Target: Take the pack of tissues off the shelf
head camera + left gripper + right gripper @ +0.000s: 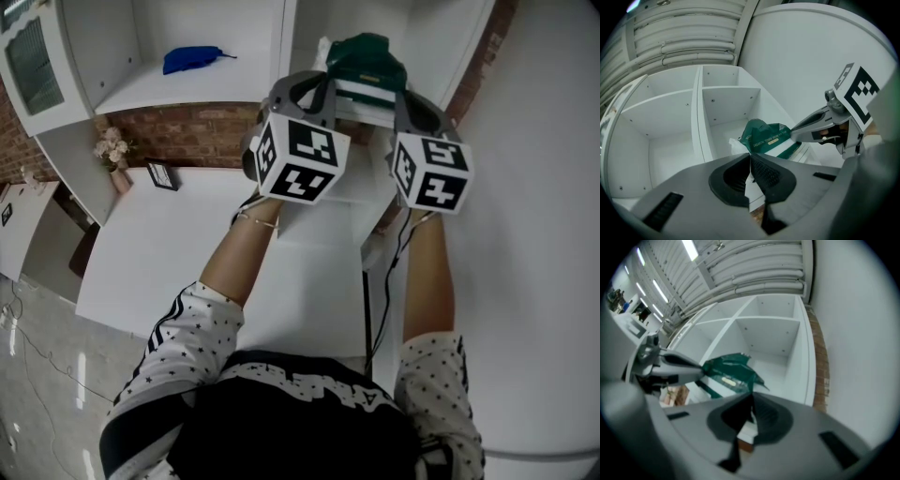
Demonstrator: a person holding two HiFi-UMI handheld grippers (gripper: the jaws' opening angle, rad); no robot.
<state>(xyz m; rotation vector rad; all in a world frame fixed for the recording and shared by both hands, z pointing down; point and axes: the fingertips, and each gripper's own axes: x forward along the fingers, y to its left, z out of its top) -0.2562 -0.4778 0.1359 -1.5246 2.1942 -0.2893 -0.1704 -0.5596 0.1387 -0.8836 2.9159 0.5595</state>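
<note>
The pack of tissues [367, 58], green and white in a plastic wrapper, lies in the right-hand compartment of the white shelf [187, 94]. My left gripper [328, 77] is at the pack's left end and my right gripper [401, 84] at its right end. In the left gripper view the jaws [750, 157] are pressed together at the near edge of the pack [766, 138], and the right gripper's tip [791, 134] pinches its far end. In the right gripper view the jaws [751, 398] meet at the pack's [729, 371] corner. Both grippers are shut on the wrapper.
A blue bundle [192, 58] lies in the neighbouring compartment to the left. Below the shelf are a brick wall [202, 131], a white table [187, 253] with a small vase of flowers [112, 150] and a picture frame [161, 175]. A glass cabinet door [33, 66] stands open at far left.
</note>
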